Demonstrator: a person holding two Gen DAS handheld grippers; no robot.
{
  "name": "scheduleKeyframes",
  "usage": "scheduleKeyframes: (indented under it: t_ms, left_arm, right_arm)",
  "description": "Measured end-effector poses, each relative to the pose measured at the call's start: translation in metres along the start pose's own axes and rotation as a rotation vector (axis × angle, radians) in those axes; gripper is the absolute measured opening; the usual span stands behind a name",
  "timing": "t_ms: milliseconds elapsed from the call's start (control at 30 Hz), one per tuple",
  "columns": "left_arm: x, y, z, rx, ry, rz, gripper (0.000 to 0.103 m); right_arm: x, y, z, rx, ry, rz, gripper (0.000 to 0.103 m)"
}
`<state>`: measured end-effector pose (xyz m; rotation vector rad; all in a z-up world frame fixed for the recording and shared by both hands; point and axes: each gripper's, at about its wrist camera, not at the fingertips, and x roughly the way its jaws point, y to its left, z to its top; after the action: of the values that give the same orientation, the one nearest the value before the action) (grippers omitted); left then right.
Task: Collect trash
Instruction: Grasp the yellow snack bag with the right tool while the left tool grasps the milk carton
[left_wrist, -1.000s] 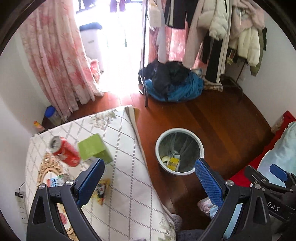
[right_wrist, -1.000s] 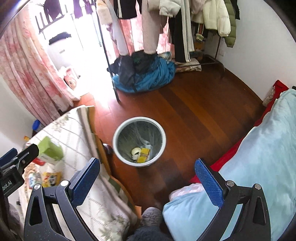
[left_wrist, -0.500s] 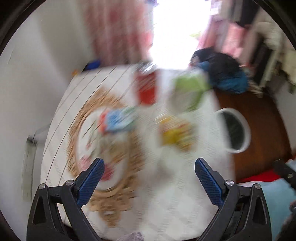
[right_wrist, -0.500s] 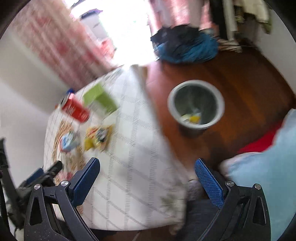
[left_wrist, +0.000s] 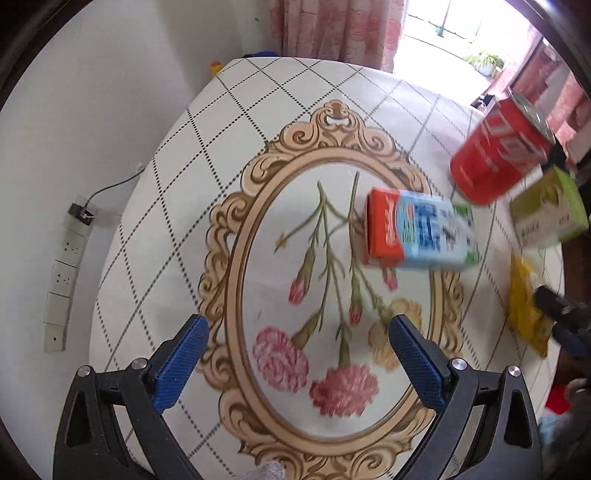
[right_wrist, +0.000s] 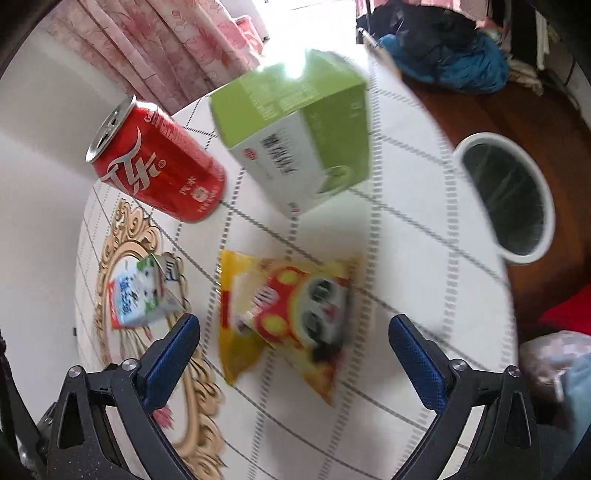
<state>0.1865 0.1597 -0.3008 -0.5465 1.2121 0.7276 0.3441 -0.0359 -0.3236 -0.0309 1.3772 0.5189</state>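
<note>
On the round table (left_wrist: 258, 96) lie a small blue and orange carton (left_wrist: 421, 230) (right_wrist: 142, 295), a red drink can (left_wrist: 498, 151) (right_wrist: 159, 162), a green box (left_wrist: 550, 210) (right_wrist: 295, 129) and a yellow snack packet (left_wrist: 526, 302) (right_wrist: 284, 314). My left gripper (left_wrist: 299, 354) is open above the floral print, short of the carton. My right gripper (right_wrist: 293, 354) is open just over the near end of the yellow packet, nothing held. A white bin (right_wrist: 509, 195) with a dark liner stands on the floor right of the table.
A white wall with a power strip (left_wrist: 64, 266) lies left of the table. Pink curtains (right_wrist: 155, 44) hang behind it. A pile of blue and dark clothes (right_wrist: 443, 48) lies on the wooden floor at the back. Bedding (right_wrist: 561, 362) is at the right.
Both grippers have swung from facing the bin and floor to hovering low over the table. The carton, can, box and packet now fill the views; both stay open.
</note>
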Motion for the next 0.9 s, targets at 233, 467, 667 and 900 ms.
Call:
scheduleKeyframes:
  t_ms: [233, 467, 667, 900]
  left_arm:
    - [-0.007, -0.017, 0.034, -0.007, 0.000, -0.118, 0.100]
    - [0.012, -0.066, 0.066, 0.127, 0.062, -0.135, 0.100]
    - [0.042, -0.084, 0.075, 0.157, 0.118, -0.098, 0.100]
    - [0.045, -0.073, 0.065, 0.132, 0.070, -0.101, 0.090]
  right_arm:
    - [-0.009, -0.007, 0.000, 0.014, -0.025, 0.012, 0.055]
    - [-0.032, -0.051, 0.001, 0.064, -0.058, -0.081, 0.056]
    - [-0.023, -0.059, 0.000, 0.053, -0.036, -0.101, 0.056]
    - [-0.018, -0.055, -0.001, 0.046, -0.027, -0.105, 0.056]
